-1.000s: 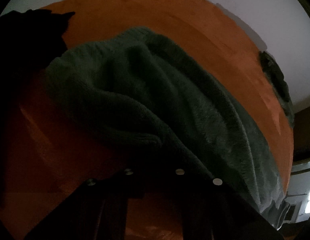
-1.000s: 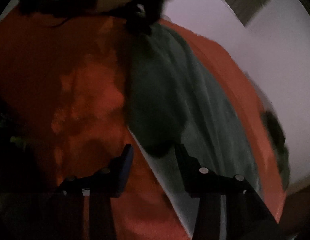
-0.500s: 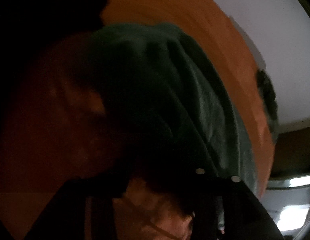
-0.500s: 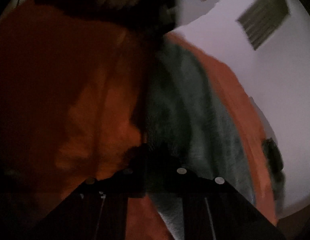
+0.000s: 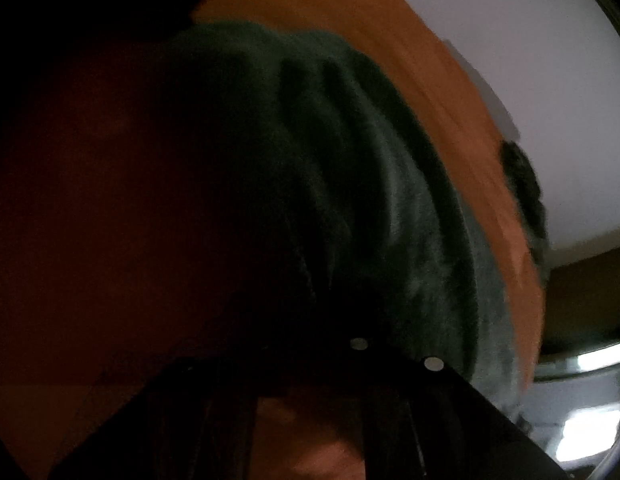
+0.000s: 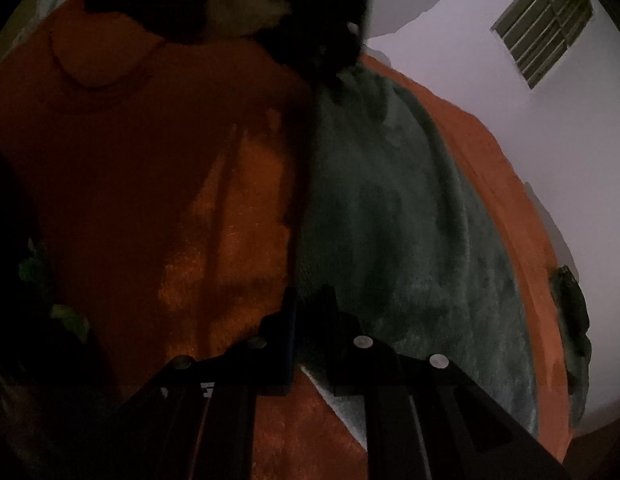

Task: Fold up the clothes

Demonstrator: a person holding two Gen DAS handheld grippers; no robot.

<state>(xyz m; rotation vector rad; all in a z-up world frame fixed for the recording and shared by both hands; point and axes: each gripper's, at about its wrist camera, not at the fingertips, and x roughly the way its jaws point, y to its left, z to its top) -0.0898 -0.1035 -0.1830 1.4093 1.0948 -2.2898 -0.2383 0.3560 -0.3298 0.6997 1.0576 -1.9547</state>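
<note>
Both tools look clamped on the near edge of the green fleece [image 6: 410, 232] spread over the orange bed cover [image 6: 169, 184] mid-frame, right tool [image 6: 307, 320] and left tool [image 5: 310, 344], so uneven pulling could easily skew the fold.

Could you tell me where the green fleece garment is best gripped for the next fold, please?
Probably along the garment's long straight edge, coming from the bare orange cover beside it. That edge lies flat and exposed; the rest is bunched into ridges.
</note>
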